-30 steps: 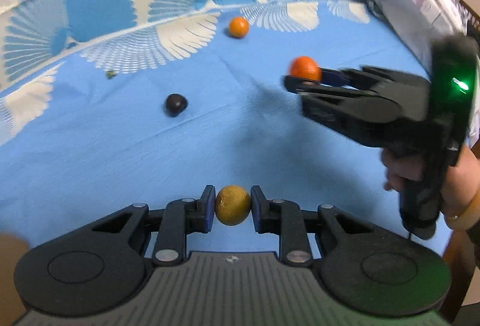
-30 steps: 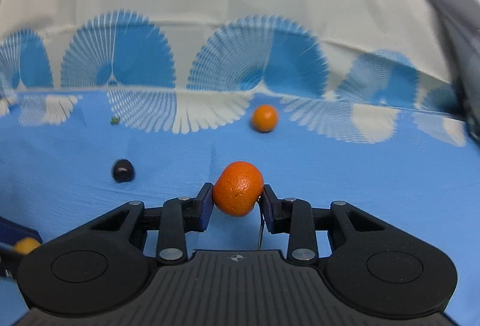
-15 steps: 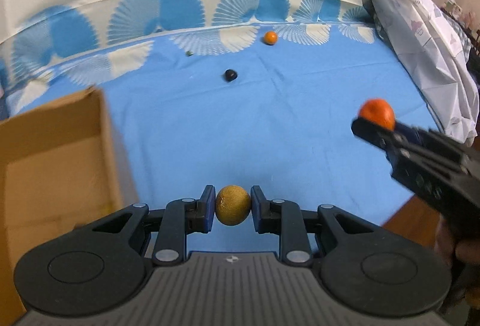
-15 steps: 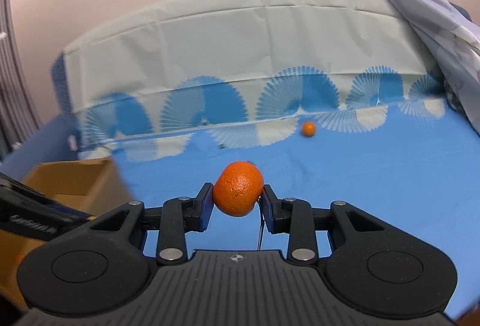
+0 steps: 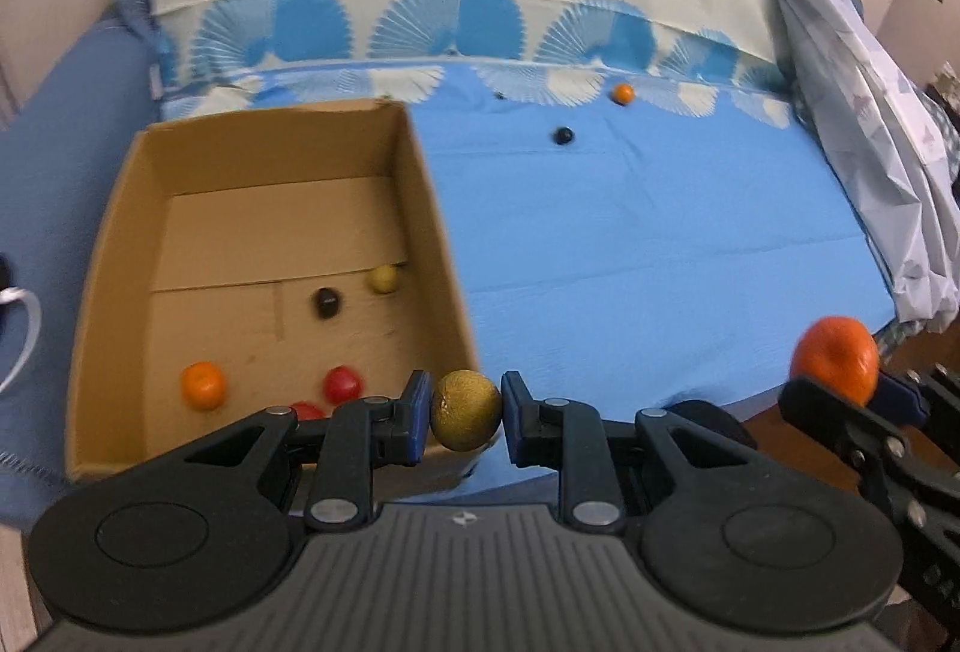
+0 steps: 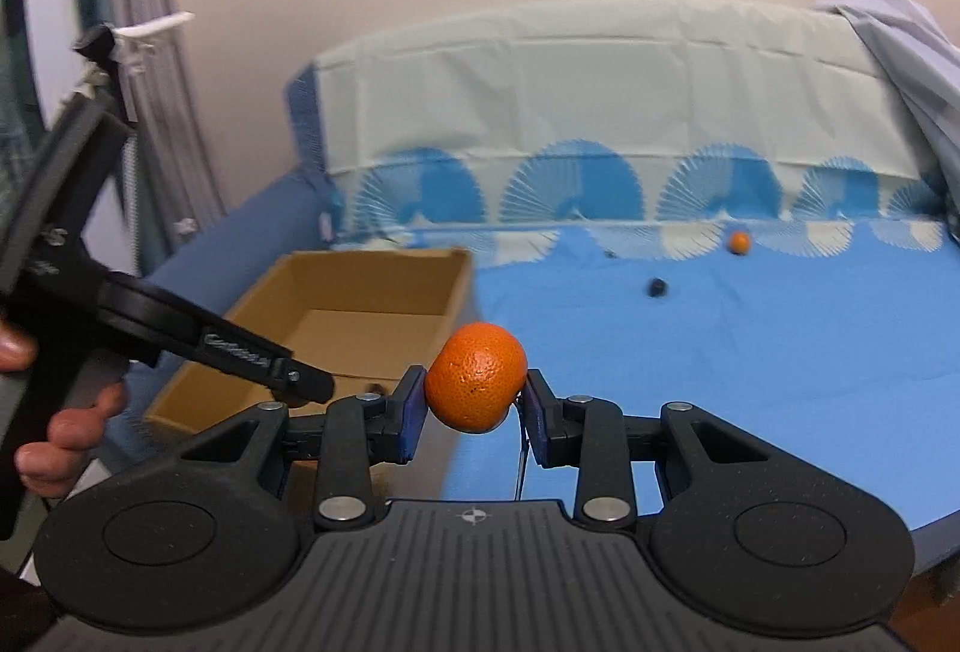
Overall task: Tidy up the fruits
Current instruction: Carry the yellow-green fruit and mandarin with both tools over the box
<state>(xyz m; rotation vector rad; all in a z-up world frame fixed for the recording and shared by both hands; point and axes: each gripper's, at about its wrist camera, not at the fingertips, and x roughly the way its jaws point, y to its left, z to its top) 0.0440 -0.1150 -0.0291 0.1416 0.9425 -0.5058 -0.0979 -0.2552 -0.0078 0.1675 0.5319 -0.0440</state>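
Left claw: I have it clamped on a round yellow-brown fruit, held above the near right corner of the open cardboard box.
Right claw: my pads pinch a dimpled orange mandarin, held beside the box over the blue sheet.
Box: inside lie a small orange fruit, two red fruits, a dark fruit and a pale yellow fruit.
Bed with blue sheet: a little orange fruit and a dark round fruit sit far back, apart.

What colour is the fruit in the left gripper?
Brownish yellow, a dull golden ball clamped in the left gripper; the left wrist view shows it best.
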